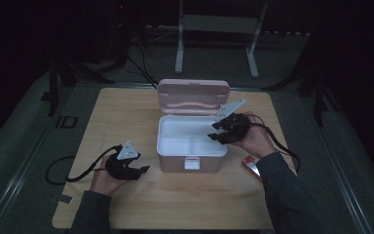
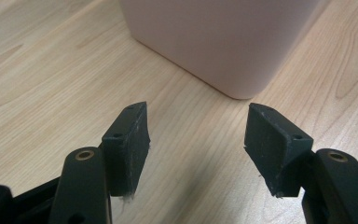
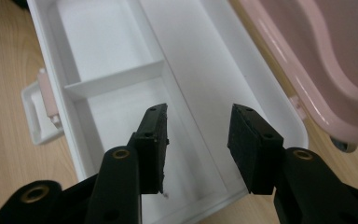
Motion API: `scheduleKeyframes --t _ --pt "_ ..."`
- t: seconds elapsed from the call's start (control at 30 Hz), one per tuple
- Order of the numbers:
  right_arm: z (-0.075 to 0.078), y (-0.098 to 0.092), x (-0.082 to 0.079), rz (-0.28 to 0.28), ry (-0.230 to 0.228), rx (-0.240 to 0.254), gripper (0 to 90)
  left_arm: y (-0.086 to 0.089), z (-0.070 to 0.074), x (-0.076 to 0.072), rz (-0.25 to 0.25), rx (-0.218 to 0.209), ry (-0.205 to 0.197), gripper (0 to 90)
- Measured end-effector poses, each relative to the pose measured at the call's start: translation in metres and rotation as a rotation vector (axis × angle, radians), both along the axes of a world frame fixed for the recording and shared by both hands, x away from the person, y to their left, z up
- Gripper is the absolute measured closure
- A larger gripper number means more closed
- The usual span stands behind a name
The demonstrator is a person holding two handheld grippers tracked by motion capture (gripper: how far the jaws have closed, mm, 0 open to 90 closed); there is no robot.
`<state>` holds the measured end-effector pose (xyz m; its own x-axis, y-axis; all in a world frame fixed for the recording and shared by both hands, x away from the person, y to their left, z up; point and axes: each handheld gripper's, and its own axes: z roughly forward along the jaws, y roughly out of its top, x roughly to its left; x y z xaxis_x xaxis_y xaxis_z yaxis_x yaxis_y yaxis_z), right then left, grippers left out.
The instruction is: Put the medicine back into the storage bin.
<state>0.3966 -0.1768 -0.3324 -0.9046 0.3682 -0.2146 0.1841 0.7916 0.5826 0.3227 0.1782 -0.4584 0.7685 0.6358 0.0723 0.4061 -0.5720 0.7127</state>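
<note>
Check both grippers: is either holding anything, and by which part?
Nothing is held. The left gripper is open over the table; the right gripper is open above the box.

a small red object [image 1: 251, 167] lies on the wooden table [image 1: 126, 105]; a white stand [image 1: 217, 24] rises behind.

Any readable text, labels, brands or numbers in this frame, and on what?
No text can be read here.
Box: pink, white tray inside, no print visible on body, lid or latch.
Red item by the right sleeve: it may bear print, but too small and dark to read.
Left gripper and right gripper: no markings visible.
</note>
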Motion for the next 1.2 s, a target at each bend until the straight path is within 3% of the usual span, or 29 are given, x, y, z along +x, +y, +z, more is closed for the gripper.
scheduleKeyframes --t 0.13,0.23,0.27,0.4,0.73,0.8,0.93,1.2 --pt "0.003 0.01 0.007 0.051 0.007 -0.085 56.2 -0.004 -0.001 0.0 -0.017 0.004 0.008 39.6" --pt "0.003 0.013 0.01 0.083 0.027 -0.12 56.3 -0.006 -0.002 0.0 -0.027 0.011 0.014 39.9" --pt "0.004 0.018 0.013 0.107 0.043 -0.167 56.4 -0.006 -0.003 0.0 -0.029 0.015 0.016 39.9" --pt "0.007 0.03 0.015 0.145 0.046 -0.258 56.8 -0.009 -0.003 0.0 -0.037 0.018 0.02 39.9" --pt "0.005 0.068 0.026 0.213 0.065 -0.408 69.8 -0.01 -0.003 0.0 -0.047 0.018 0.02 40.1" --pt "0.005 0.07 0.027 0.219 0.075 -0.415 72.6 -0.01 -0.003 0.0 -0.046 0.018 0.021 40.1" --pt "-0.002 0.084 0.03 0.253 0.11 -0.479 78.0 -0.009 -0.002 -0.001 -0.044 0.014 0.02 40.1" --pt "-0.007 0.09 0.038 0.265 0.128 -0.484 77.6 -0.01 -0.003 0.0 -0.05 0.024 0.023 40.2"
